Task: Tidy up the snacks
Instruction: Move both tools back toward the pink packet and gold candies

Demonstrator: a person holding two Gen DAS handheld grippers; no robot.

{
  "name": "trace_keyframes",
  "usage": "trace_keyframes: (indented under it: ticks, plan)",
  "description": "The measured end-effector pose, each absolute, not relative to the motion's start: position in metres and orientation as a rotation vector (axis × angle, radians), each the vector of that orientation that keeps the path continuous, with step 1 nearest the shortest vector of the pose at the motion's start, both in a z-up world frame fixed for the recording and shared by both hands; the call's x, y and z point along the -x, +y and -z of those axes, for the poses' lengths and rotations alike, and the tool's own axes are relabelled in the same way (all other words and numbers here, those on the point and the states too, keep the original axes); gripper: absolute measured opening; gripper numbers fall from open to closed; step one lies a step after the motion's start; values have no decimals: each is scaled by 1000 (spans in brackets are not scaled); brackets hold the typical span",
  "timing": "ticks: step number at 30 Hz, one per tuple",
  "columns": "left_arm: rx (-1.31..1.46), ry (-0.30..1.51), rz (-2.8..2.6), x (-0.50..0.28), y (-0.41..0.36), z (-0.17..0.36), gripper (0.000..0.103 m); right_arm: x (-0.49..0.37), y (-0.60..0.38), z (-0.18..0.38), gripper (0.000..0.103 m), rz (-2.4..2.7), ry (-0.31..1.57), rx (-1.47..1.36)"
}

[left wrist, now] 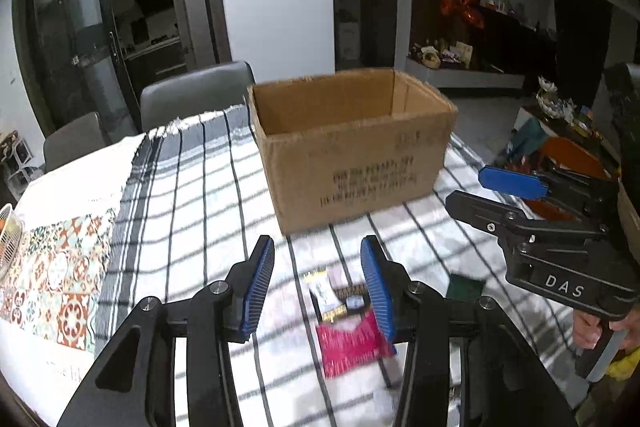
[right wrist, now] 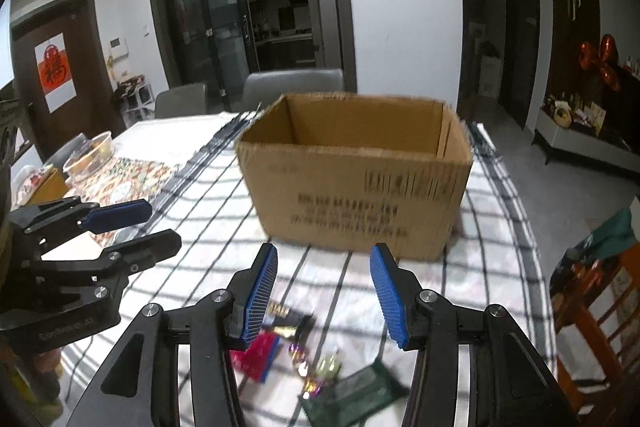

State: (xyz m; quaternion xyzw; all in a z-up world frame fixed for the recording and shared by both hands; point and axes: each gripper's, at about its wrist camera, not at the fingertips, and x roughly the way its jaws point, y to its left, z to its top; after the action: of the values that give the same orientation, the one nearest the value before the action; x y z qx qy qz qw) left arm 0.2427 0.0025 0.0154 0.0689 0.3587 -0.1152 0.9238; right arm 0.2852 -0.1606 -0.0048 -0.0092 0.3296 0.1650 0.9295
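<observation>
Snacks: small packets, among them a pink packet (left wrist: 352, 343) and a green packet (right wrist: 356, 395), were seen scattered on the checked cloth (left wrist: 192, 195), near of the open cardboard box (left wrist: 352, 143).
Left gripper (left wrist: 318, 291): jaws apart, nothing clamped.
Right gripper (right wrist: 324, 295): jaws apart, nothing held.
Technique: one packet at a time is best approached from above, pads closed across its narrow width.
Writing: "DAS" was read on the right gripper; box print was blurred.

Dim indoor light, the far doorways nearly black; motion blur smears the cardboard box (left wrist: 352, 147) print and the snack packets (right wrist: 320, 363) at six o'clock; fisheye bends walls toward dark corners, while the gripper fingers (left wrist: 260, 291) stay sharp
</observation>
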Motion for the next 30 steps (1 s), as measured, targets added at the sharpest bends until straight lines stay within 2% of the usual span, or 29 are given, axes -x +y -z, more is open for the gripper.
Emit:
trace_keyframes:
  ticks: [17, 19, 24, 26, 30]
  plan:
    - [-128, 889, 363, -215, -1, 57, 44, -253, -146, 73, 48, -404, 835, 83]
    - [-120, 911, 372, -218, -1, 65, 44, -253, -144, 79, 44, -415, 856, 91]
    - [-99, 966, 383, -226, -3, 84, 44, -260, -143, 101, 43, -429, 927, 97]
    - [-93, 980, 380, -230, -4, 90, 44, -263, -143, 107, 37, -433, 945, 100]
    - [-75, 1000, 376, -236, -3, 99, 44, -267, -140, 115, 37, -434, 965, 114]
